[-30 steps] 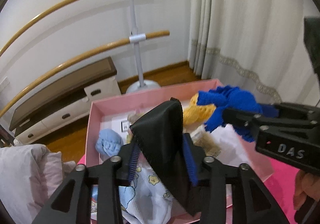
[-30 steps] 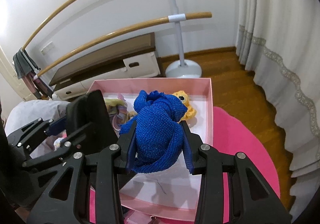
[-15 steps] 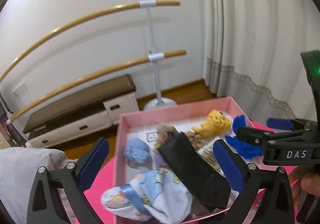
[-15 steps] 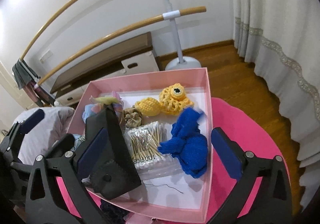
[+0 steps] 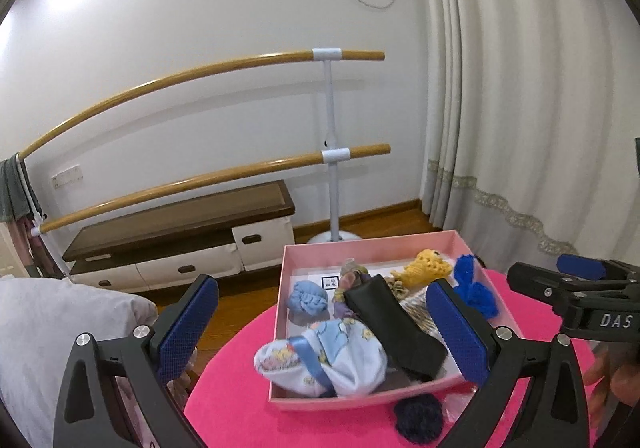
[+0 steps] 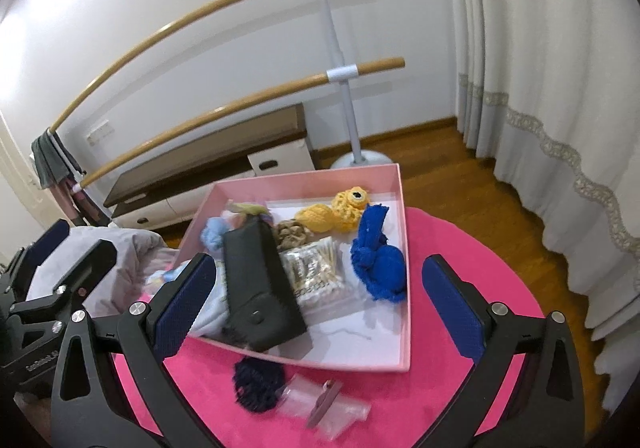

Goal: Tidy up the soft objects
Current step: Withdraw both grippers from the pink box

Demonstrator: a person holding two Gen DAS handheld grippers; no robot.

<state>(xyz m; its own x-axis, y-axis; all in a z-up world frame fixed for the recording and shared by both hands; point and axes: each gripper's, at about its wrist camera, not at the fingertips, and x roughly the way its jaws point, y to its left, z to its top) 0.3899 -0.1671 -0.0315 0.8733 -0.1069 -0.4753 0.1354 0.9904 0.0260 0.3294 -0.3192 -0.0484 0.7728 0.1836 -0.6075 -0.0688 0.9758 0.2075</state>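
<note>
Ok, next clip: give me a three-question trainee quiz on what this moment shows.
1. True or false: the black pouch lies inside the pink box.
2. Which lies outside the box on the pink cloth? A blue knit bundle, B dark navy knit ball, C yellow crochet toy.
3. Fill in: the right gripper and left gripper are both ____.

Key: 1 true; 2 B; 3 open.

Home room: ballet barre [image 5: 208, 72], curtains [image 5: 520, 108]
</note>
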